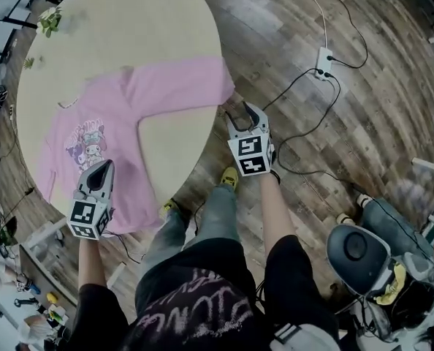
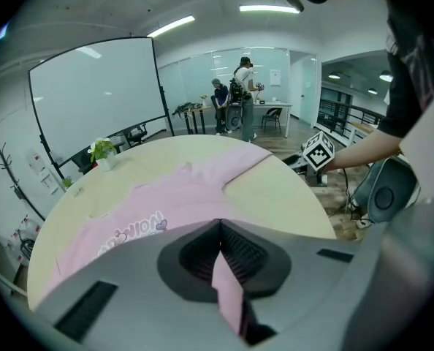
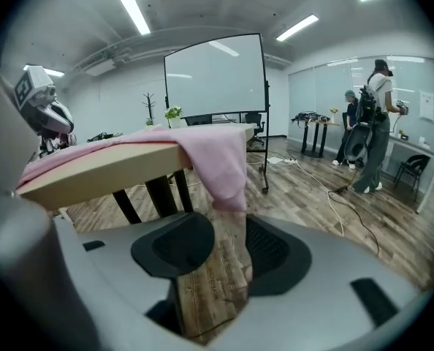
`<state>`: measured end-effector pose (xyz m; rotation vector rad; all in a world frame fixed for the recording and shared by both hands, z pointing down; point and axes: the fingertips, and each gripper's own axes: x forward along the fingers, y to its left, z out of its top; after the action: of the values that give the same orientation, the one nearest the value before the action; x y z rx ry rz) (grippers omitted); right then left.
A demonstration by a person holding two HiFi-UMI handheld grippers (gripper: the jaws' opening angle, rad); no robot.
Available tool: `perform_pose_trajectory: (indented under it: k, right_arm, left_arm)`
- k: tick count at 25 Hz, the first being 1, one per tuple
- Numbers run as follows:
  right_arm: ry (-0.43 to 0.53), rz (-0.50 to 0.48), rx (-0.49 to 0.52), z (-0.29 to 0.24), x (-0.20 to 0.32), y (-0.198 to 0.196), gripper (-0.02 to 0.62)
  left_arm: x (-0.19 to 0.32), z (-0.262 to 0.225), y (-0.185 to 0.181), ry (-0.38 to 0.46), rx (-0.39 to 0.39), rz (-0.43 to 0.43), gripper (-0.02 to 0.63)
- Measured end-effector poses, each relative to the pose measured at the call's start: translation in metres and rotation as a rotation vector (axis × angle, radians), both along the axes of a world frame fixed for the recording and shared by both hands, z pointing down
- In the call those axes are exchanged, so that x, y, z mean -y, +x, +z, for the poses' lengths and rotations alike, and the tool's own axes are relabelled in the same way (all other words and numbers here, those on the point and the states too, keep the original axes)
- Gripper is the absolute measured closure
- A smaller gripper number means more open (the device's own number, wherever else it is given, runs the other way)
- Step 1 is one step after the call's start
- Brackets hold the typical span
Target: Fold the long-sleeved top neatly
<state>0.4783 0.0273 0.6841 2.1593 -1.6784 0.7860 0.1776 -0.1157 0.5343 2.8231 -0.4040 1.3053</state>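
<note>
The top lies flat on the table; the left gripper pinches its hem; the right gripper gapes, empty, at the sleeve hanging off the edge; next, probably, clamp the sleeve and fold it inward.

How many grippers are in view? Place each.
2. The left gripper grips the pink long-sleeved top on the round table; the right gripper, open, sits by its overhanging sleeve.
</note>
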Motion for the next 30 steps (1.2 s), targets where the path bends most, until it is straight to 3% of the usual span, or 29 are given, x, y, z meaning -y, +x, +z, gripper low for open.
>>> perform_pose_trajectory:
  k: [8, 14, 22, 30]
  right_arm:
    - [0.023, 0.017, -0.024, 0.041, 0.047, 0.026, 0.353]
    - [0.043, 0.053, -0.154, 0.026, 0.054, 0.046, 0.548]
    - [-0.035, 0.164, -0.201, 0.008, 0.015, 0.080, 0.565]
    - [-0.061, 0.248, -0.292, -0.050, -0.013, 0.102, 0.566]
  left_arm:
    - [0.012, 0.015, -0.006, 0.048, 0.043, -0.078, 0.594]
    - [0.012, 0.022, -0.021, 0.025, 0.059, -0.143, 0.593]
    - [0.015, 0.026, -0.015, 0.011, 0.042, -0.151, 0.594]
    - [0.020, 0.006, -0.032, 0.008, -0.013, -0.175, 0.594]
